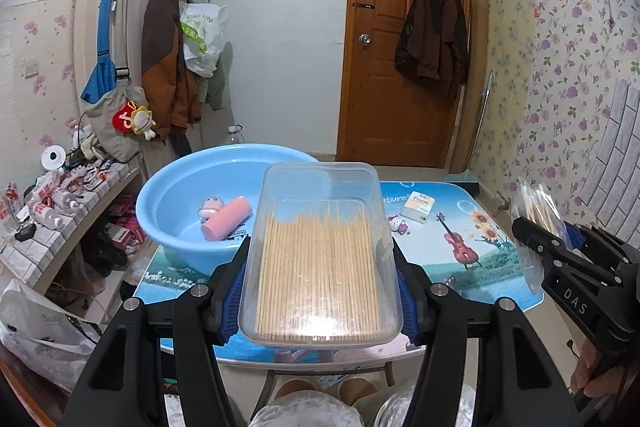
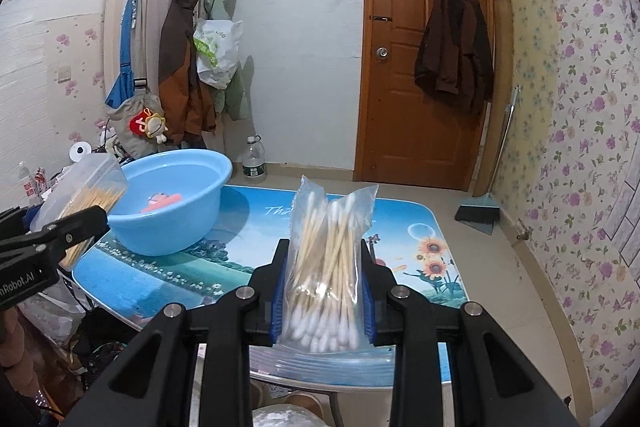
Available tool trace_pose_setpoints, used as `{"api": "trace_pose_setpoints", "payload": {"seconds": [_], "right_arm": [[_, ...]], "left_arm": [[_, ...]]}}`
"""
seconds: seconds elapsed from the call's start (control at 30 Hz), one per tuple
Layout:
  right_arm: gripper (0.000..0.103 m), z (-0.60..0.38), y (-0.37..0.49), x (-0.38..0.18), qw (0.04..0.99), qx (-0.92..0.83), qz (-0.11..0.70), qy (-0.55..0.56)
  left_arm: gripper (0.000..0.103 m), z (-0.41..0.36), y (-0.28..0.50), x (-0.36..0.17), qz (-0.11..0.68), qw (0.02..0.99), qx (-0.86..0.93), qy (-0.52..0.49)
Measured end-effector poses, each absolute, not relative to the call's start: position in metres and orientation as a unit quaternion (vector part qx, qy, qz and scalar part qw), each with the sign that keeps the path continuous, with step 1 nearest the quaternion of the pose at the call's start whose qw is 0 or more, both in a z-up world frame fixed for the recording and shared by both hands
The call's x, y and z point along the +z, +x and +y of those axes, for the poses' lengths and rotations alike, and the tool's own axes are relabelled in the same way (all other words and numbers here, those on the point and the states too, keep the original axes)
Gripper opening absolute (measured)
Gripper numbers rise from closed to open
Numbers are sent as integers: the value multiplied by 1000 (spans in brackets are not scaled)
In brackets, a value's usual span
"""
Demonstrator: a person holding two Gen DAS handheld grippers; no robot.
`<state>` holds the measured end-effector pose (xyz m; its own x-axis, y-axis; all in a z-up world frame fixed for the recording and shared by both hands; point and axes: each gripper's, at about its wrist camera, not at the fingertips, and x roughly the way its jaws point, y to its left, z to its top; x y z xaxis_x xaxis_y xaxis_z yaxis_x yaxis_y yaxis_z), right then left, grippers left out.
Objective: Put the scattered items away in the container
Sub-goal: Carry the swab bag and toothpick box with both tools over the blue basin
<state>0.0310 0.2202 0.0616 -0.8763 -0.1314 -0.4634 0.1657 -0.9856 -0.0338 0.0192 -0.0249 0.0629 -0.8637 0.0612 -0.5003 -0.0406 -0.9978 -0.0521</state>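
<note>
Since both held items must end in the blue basin (image 1: 172,203), what matters is where that basin lies from each pair of tongs. The clear box of wooden sticks (image 1: 320,259) is clamped across its width by the left tongs (image 1: 320,291), its long axis running straight ahead, raised above the surface (image 1: 460,267); the basin sits just beyond and to the left of it, so the left hand is the nearer one and likely needs only a short forward-left carry. The bag of cotton swabs (image 2: 328,267) stands upright, pinched between the right tongs (image 2: 326,291), with the basin well off to the left across the surface. Already inside the basin lie a pink cylinder (image 1: 226,218) and a small pink toy (image 1: 210,207). Still out on the surface are a small figurine (image 1: 399,225) and a yellow-white box (image 1: 418,206).
</note>
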Motion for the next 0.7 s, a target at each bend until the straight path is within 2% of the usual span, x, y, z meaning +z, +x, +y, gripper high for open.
{"api": "trace_pose_setpoints", "payload": {"seconds": [0.43,0.7], "right_arm": [[30,190,17,62,104,-963,53,242],[30,143,-11,73,144,-959,79,229]], "left_arm": [[58,-59,12,71,-34,10,967,-253],[58,-122,-14,90,-46,-48,970,-232]]}}
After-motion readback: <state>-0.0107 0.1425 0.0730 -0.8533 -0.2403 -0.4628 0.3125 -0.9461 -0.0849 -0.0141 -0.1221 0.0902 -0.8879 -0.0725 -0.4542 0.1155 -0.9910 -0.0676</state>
